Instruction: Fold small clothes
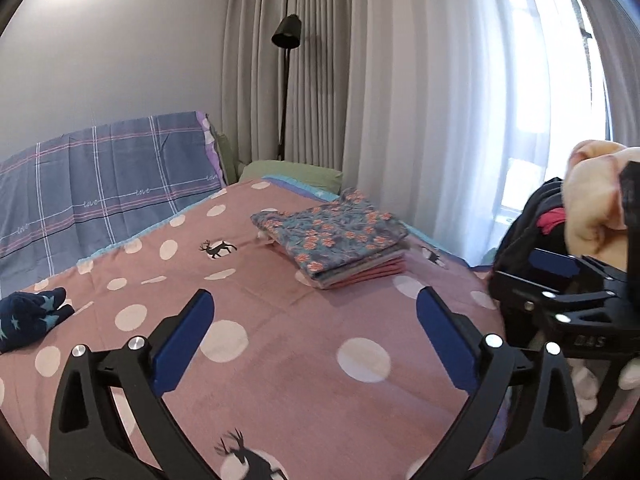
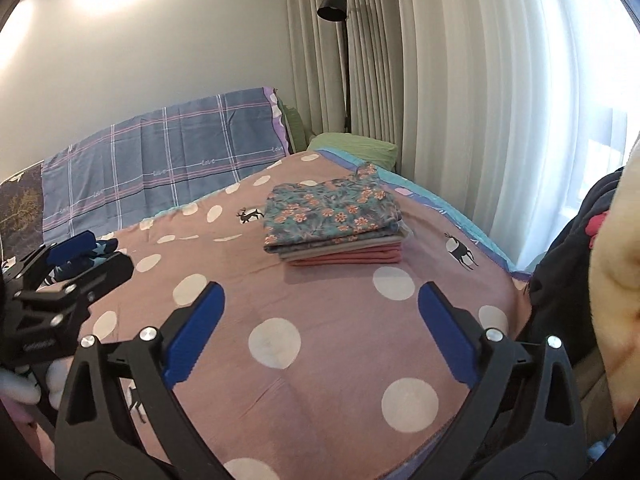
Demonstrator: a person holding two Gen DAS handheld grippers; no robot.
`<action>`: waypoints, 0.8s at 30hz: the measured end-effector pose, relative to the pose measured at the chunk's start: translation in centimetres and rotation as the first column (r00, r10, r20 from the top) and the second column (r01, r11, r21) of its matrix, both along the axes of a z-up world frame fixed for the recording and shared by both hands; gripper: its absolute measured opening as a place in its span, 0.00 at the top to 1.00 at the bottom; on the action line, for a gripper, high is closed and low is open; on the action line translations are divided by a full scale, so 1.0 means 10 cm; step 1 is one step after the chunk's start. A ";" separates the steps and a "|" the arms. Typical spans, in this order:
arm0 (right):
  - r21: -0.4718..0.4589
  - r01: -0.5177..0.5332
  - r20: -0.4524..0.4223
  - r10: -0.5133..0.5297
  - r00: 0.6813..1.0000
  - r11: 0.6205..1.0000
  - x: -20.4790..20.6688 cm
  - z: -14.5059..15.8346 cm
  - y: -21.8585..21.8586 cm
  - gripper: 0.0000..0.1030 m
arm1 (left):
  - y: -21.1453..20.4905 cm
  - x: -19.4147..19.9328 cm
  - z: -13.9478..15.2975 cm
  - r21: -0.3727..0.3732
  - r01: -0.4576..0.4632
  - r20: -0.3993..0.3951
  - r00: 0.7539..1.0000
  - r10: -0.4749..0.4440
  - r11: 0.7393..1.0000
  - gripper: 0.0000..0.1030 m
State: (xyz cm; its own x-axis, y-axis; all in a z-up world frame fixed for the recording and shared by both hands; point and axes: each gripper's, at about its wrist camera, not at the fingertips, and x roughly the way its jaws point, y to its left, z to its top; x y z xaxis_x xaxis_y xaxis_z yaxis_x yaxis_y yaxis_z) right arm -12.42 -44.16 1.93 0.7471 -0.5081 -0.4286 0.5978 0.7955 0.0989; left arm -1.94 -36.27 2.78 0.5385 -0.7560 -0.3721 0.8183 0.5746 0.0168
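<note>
Two grippers were found with nothing between their jaws. The left gripper (image 1: 314,332) and the right gripper (image 2: 320,330) both had their blue-padded fingers spread wide over bare bedspread (image 1: 280,380), pointing somewhat downward.

A finished stack of folded clothes (image 2: 334,222) lay ahead of both finger pairs, well apart from the tips, its long axis running across the line of the fingers. It appeared as flat, thin woven layers: a floral teal piece on top, with grey and pink edges beneath.

The next likely item, a dark navy star-print garment (image 1: 30,318), lay crumpled (soft, seemingly knitted, no clear long axis) to the left of the left gripper's fingers, near its outer finger. In the right wrist view it sat beyond the left gripper and partly hidden. The left hand was judged the nearer.

A heap of unfolded clothes (image 1: 592,200), cream fleece over black fabric, sat to the right of the right gripper's fingers. The bedspread was smooth cotton, dotted pink.
</note>
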 end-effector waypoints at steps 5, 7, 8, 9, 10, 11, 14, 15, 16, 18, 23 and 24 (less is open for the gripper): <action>0.008 0.005 0.012 -0.006 1.000 1.000 -0.15 0.04 0.13 0.03 | 0.19 -0.25 0.00 0.012 -0.034 0.024 0.999 0.034 0.999 0.02; 0.020 0.008 0.003 -0.008 1.000 1.000 -0.20 -0.01 0.15 0.03 | 0.24 -0.31 -0.02 0.013 -0.056 0.029 0.998 0.056 0.998 0.02; 0.027 0.010 -0.008 -0.010 1.000 1.000 -0.21 -0.04 0.15 0.03 | 0.26 -0.35 -0.04 0.016 -0.066 0.029 0.997 0.066 0.998 0.02; 0.036 0.011 -0.019 -0.011 1.000 0.999 -0.22 -0.07 0.15 0.03 | 0.27 -0.36 -0.06 0.022 -0.075 0.027 0.997 0.075 0.997 0.02; 0.050 0.011 -0.033 -0.010 0.999 0.999 -0.23 -0.11 0.15 0.03 | 0.28 -0.38 -0.09 0.033 -0.089 0.020 0.996 0.088 0.996 0.02; 0.060 0.010 -0.041 -0.008 0.999 0.998 -0.23 -0.13 0.15 0.03 | 0.28 -0.39 -0.11 0.041 -0.096 0.014 0.995 0.095 0.995 0.02; 0.065 0.008 -0.054 -0.005 0.999 0.998 -0.27 -0.16 0.18 0.03 | 0.28 -0.39 -0.17 0.056 -0.101 -0.034 0.994 0.103 0.993 0.02; 0.061 0.009 -0.055 -0.006 0.998 0.998 -0.28 -0.17 0.18 0.03 | 0.29 -0.38 -0.18 0.055 -0.096 -0.052 0.994 0.099 0.994 0.02; 0.058 0.012 -0.056 -0.009 0.998 0.998 -0.29 -0.17 0.19 0.03 | 0.29 -0.38 -0.20 0.052 -0.091 -0.071 0.993 0.094 0.995 0.02; 0.061 0.014 -0.056 -0.011 0.998 0.998 -0.31 -0.17 0.18 0.03 | 0.28 -0.38 -0.22 0.054 -0.090 -0.085 0.992 0.095 0.994 0.02; 0.068 0.020 -0.067 -0.016 0.998 0.997 -0.31 -0.19 0.14 0.03 | 0.25 -0.40 -0.25 0.061 -0.077 -0.089 0.993 0.082 0.995 0.02; 0.070 0.021 -0.069 -0.016 0.997 0.997 -0.31 -0.20 0.14 0.03 | 0.24 -0.40 -0.25 0.062 -0.075 -0.092 0.992 0.081 0.995 0.02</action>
